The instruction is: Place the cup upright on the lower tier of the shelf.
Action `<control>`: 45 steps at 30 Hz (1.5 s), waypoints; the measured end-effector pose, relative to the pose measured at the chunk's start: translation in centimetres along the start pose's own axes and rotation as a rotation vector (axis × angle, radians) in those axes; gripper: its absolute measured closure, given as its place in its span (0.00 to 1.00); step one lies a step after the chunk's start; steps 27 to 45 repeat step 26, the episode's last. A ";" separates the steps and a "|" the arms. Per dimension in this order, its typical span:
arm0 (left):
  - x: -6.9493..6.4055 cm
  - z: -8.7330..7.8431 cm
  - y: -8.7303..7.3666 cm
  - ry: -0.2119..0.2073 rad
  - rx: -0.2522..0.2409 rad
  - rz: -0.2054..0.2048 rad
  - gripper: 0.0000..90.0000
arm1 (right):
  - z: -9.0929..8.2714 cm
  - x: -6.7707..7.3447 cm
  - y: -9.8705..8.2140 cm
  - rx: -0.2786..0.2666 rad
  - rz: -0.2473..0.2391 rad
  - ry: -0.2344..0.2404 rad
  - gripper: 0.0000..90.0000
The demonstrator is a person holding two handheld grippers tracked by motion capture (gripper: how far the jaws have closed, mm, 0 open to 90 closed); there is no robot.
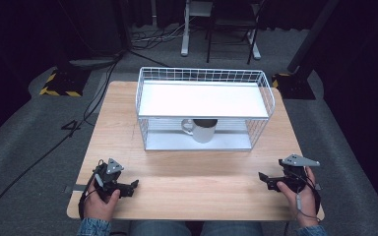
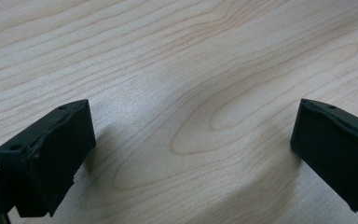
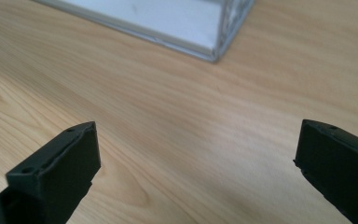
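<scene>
A white wire rack with two shelves stands at the back middle of the wooden table. A grey mug sits upright on its lower shelf, handle to the left. My left gripper rests near the front left edge, held in a hand, open with nothing between its jaws. My right gripper rests near the front right, also open and empty. In the left gripper view the left gripper hangs over bare wood. Ahead of the right gripper, a corner of the rack's lower shelf shows.
Bare tabletop lies between the grippers and the rack. Beyond the table are grey carpet, black cables, yellow-black striped stand bases and white desk legs.
</scene>
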State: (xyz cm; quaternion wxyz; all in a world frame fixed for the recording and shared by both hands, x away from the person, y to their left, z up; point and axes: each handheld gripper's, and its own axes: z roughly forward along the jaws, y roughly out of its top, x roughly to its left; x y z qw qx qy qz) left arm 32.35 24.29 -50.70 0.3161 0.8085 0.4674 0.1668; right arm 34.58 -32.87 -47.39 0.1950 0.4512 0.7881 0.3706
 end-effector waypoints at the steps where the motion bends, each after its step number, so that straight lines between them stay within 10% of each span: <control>1: 0.0 0.0 0.0 0.001 0.000 0.002 0.00 | 0.1 -0.3 -0.3 0.013 0.003 -0.007 0.00; 9: 0.0 0.1 0.2 0.006 0.000 -0.009 0.00 | 0.9 -0.9 -2.4 0.092 0.049 -0.021 0.02; 45: 0.0 0.3 0.3 0.011 -0.001 -0.020 0.00 | 1.8 -0.4 -2.8 0.069 0.012 -0.068 0.00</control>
